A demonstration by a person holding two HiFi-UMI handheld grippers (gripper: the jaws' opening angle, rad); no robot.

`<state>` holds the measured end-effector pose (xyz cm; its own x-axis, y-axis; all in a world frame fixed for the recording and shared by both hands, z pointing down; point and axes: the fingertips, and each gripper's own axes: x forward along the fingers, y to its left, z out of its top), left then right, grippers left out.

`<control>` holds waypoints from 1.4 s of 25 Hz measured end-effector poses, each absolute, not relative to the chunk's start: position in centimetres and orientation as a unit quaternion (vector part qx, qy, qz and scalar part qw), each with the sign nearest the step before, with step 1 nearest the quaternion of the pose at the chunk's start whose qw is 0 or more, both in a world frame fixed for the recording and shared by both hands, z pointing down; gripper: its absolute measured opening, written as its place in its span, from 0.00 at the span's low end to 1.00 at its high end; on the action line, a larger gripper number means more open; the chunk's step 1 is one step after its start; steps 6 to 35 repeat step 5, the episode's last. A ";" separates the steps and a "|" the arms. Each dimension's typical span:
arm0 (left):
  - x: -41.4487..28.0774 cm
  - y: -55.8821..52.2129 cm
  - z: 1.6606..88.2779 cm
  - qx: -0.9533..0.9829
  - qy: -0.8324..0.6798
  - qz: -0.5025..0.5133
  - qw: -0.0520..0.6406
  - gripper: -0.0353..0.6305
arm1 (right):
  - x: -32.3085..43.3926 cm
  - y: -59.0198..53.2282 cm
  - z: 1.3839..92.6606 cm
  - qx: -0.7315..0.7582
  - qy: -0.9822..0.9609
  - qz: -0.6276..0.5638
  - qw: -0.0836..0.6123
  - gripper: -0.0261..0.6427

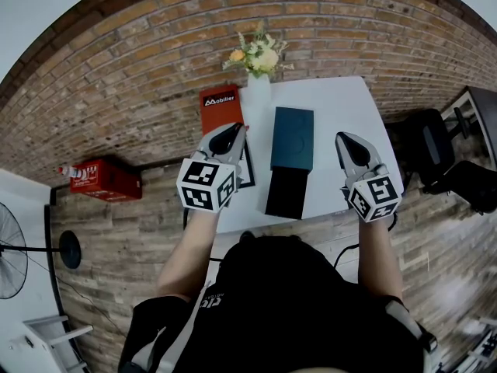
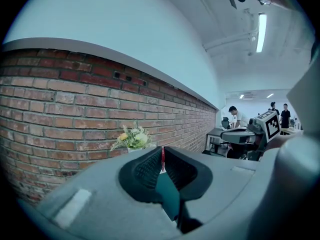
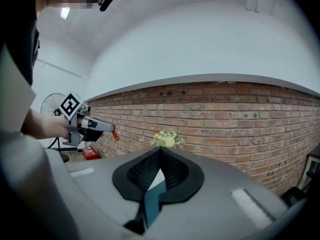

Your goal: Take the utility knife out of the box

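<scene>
A dark teal box point(image 1: 293, 138) lies in the middle of the white table point(image 1: 342, 99), with a black inner tray point(image 1: 286, 193) slid out toward me. I cannot see a knife in the tray. My left gripper point(image 1: 235, 133) hovers left of the box, roughly level, jaws together. A thin red piece point(image 2: 162, 159) sits between its fingertips and sticks out below the tip point(image 3: 115, 134); what it is I cannot tell. My right gripper point(image 1: 345, 140) hovers right of the box, shut with nothing in it point(image 3: 160, 151). Teal shows below each gripper's jaws point(image 2: 167, 194).
A white vase of flowers point(image 1: 258, 61) and a red sign point(image 1: 219, 107) stand at the table's far edge against the brick wall. A black frame point(image 1: 248, 165) lies under the left gripper. On the floor are a red crate point(image 1: 105, 179), a fan point(image 1: 12, 251) and a chair point(image 1: 435, 154).
</scene>
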<state>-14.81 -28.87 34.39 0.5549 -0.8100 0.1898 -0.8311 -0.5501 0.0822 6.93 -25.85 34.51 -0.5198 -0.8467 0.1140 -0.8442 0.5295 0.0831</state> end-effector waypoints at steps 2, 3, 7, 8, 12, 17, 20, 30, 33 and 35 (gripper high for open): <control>-14.9 -28.9 34.2 0.878 -0.468 0.064 0.080 0.08 | 6.9 -25.9 34.3 0.485 -0.872 -0.009 0.068 0.04; -14.9 -28.9 34.2 0.878 -0.468 0.064 0.080 0.08 | 7.0 -25.9 34.2 0.485 -0.872 -0.009 0.067 0.04; -14.9 -28.8 34.0 0.878 -0.468 0.064 0.078 0.08 | 7.0 -25.9 34.1 0.485 -0.872 -0.008 0.065 0.04; -14.9 -28.8 34.0 0.878 -0.468 0.064 0.078 0.08 | 7.0 -25.9 34.1 0.485 -0.872 -0.008 0.065 0.04; -14.9 -28.8 34.0 0.878 -0.468 0.064 0.078 0.08 | 7.0 -25.9 34.1 0.485 -0.872 -0.008 0.065 0.04; -14.9 -28.8 34.0 0.878 -0.468 0.064 0.078 0.08 | 7.0 -25.9 34.1 0.485 -0.872 -0.008 0.065 0.04; -14.9 -28.8 34.0 0.878 -0.468 0.064 0.078 0.08 | 7.0 -25.9 34.1 0.485 -0.872 -0.008 0.065 0.04; -14.9 -28.8 34.0 0.878 -0.468 0.064 0.078 0.08 | 7.0 -25.9 34.1 0.485 -0.872 -0.008 0.065 0.04; -14.9 -28.8 34.0 0.878 -0.468 0.064 0.078 0.08 | 7.0 -25.9 34.1 0.485 -0.872 -0.008 0.065 0.04; -14.9 -28.8 34.0 0.878 -0.468 0.064 0.078 0.08 | 7.0 -25.9 34.1 0.485 -0.872 -0.008 0.065 0.04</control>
